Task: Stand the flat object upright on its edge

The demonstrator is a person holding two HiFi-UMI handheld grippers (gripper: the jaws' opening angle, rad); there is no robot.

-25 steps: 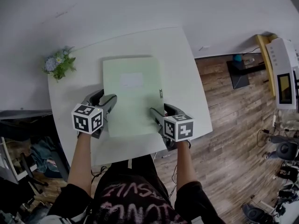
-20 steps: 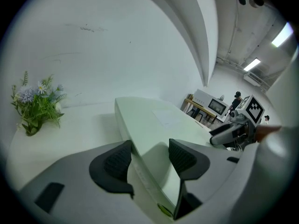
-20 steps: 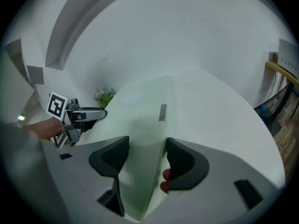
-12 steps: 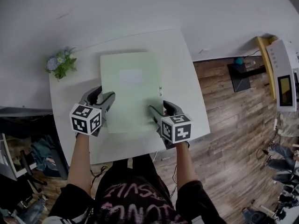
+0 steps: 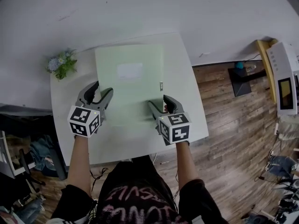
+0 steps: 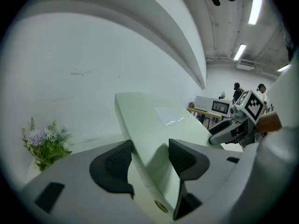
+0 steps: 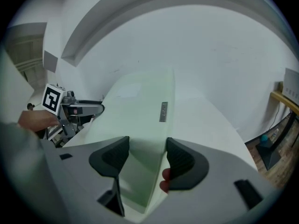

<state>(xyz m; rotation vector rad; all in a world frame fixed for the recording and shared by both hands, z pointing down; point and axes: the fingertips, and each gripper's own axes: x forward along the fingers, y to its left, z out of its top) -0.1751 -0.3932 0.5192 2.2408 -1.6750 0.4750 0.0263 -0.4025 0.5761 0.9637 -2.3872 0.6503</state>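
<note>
A pale green flat folder [image 5: 130,85] with a white label is held above the white table [image 5: 187,78], its far end tilted up. My left gripper [image 5: 103,88] grips the folder's left edge near the near end. In the left gripper view the folder [image 6: 154,125] runs between the two pads, and the left gripper [image 6: 149,155] is closed across it. My right gripper [image 5: 159,101] holds the right edge in the same way. The right gripper view shows the folder [image 7: 140,106] slanting between the jaws of the right gripper [image 7: 147,155].
A small bunch of flowers [image 5: 60,63] stands at the table's far left corner, and it shows again as flowers [image 6: 44,141] to the left. A white wall lies behind the table. On the right are wooden floor [image 5: 233,125] and a white machine [image 5: 285,78].
The folder's far end has risen and moved away from me, and it looks larger now. Both grippers have moved forward with it, still on its two side edges.
</note>
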